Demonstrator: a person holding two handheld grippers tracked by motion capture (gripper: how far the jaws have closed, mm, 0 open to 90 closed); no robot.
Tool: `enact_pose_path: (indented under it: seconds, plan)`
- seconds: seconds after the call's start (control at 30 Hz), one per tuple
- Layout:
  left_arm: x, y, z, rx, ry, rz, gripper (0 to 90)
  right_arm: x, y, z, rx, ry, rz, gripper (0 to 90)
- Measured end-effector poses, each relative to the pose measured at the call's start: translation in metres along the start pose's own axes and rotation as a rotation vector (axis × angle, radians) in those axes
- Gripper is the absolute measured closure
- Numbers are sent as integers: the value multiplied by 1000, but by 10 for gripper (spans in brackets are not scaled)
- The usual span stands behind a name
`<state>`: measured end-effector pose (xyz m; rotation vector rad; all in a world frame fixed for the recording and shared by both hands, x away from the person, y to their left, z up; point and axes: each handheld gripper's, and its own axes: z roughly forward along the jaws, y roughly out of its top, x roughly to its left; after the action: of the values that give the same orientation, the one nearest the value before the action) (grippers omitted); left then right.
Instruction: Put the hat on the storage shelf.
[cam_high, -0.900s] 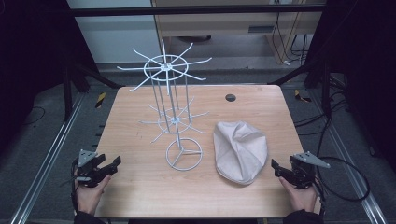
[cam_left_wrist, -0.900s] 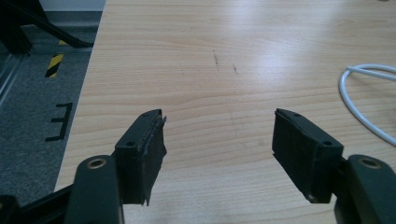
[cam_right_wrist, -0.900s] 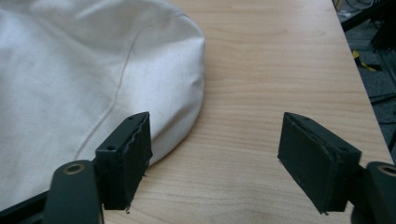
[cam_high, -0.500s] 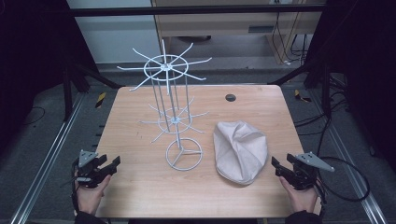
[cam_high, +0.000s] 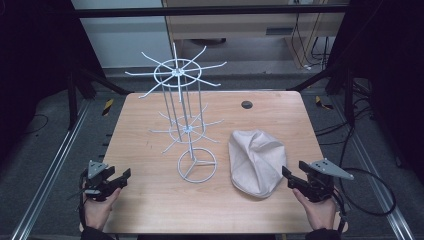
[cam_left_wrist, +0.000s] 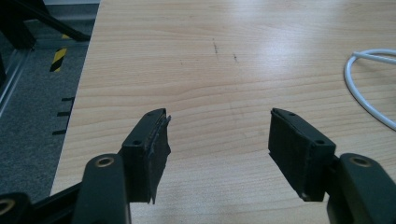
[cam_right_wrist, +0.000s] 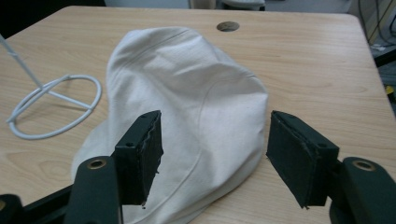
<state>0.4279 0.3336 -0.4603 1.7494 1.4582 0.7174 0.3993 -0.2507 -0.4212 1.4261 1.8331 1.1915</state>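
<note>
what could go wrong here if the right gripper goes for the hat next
The cream hat lies limp and creased on the table, so the open right gripper may pinch only one loose fold and let the rest sag. The white wire rack stands close beside the hat on a small ring base; a swinging hat could snag its thin arms or tip it.

No readable text, label, brand or number anywhere.

Bare table (cam_high: 150, 200) lies open ahead of the left gripper (cam_high: 119, 179). The wire rack (cam_high: 187, 125) stands tall in the middle, blocking the way across. The hat (cam_high: 256, 161) lies just ahead of the right gripper (cam_high: 290, 176).
</note>
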Motion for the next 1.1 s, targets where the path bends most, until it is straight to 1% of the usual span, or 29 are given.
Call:
enact_pose_path:
  seconds: [0.07, 0.13, 0.2, 0.23, 0.33, 0.43, 0.53, 0.63, 0.8, 0.87, 0.97, 1.0, 1.03, 1.07, 1.1]
  plan:
    - [0, 0, 3, 8, 5, 9, 349, 7, 5, 0, -3, 14, -14, 356]
    - [1, -1, 5, 16, 10, 8, 343, 11, 9, 1, -1, 16, -28, 355]
    - [1, -1, 5, 20, 5, 8, 341, 16, 13, 4, -1, 23, -39, 352]
    - [1, -1, 5, 18, 7, 9, 340, 20, 16, 6, 11, 25, -48, 349]
    - [-1, -1, 7, 20, 1, 18, 334, 30, 22, 11, 21, 37, -83, 348]
    - [-1, -2, 9, 31, 5, 23, 333, 41, 29, 16, 34, 52, -109, 348]
    - [-1, -2, 8, 27, 6, 24, 332, 49, 34, 20, 36, 60, -117, 348]
    - [0, -1, 7, 30, 9, 25, 332, 54, 42, 26, 38, 63, -113, 353]
    - [1, -1, 7, 25, 14, 19, 331, 62, 53, 38, 57, 62, -137, 377]
    - [1, -1, 7, 26, 14, 21, 332, 64, 56, 42, 61, 68, -136, 384]
    - [0, -1, 7, 25, 18, 22, 332, 67, 58, 49, 73, 74, -137, 393]
    - [0, -1, 7, 25, 18, 22, 332, 67, 58, 49, 73, 74, -137, 393]
    - [0, -1, 6, 25, 18, 27, 332, 68, 58, 54, 87, 69, -144, 403]
    - [0, -1, 6, 25, 18, 27, 332, 68, 58, 54, 87, 69, -144, 403]
    - [0, -1, 7, 28, 17, 28, 332, 70, 57, 59, 102, 69, -147, 413]
